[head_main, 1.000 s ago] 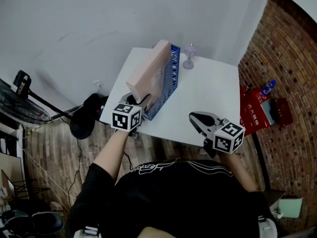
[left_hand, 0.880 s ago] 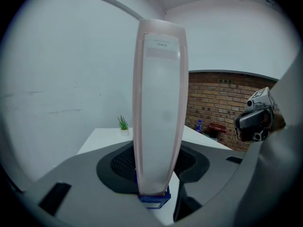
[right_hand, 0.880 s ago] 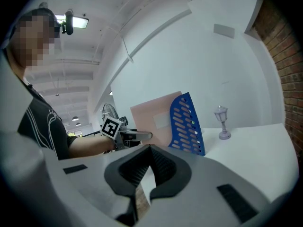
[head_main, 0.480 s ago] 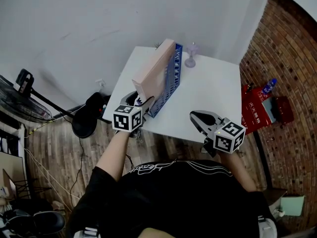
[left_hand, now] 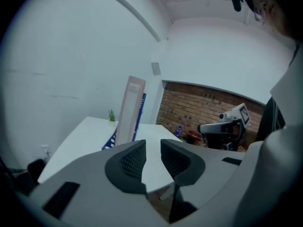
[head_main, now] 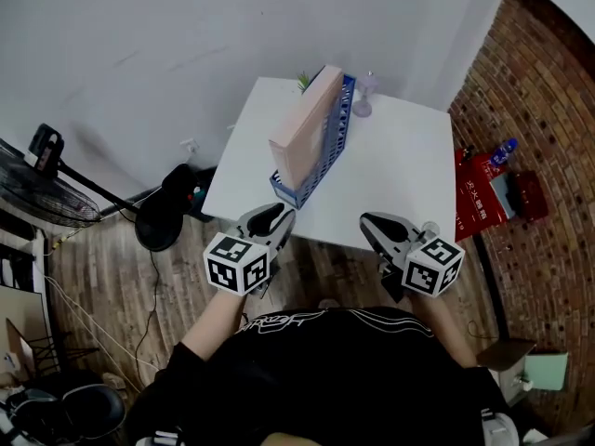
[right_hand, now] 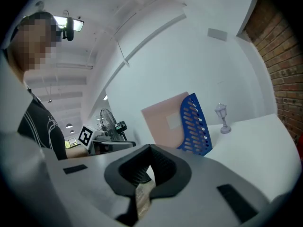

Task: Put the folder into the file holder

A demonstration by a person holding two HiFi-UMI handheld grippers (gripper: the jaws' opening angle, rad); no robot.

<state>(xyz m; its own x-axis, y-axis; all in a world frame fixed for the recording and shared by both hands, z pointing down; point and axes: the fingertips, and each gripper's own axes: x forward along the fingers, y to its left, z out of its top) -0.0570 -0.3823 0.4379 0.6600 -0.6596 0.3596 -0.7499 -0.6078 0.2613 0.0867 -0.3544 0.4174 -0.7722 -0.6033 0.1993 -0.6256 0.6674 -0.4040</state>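
where one file holder (head_main: 337,137) stands, one folder (head_main: 305,128) seems lodged inside.

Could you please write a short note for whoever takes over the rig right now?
Left claw: empty, a little apart; its jaws have just been closing, with nothing between them.
Right claw: shut, empty.
Both hang off the table's near edge, clear of the holder.
Folder stands in the holder on the table.
Done: folder in.
Left: seemingly nothing.
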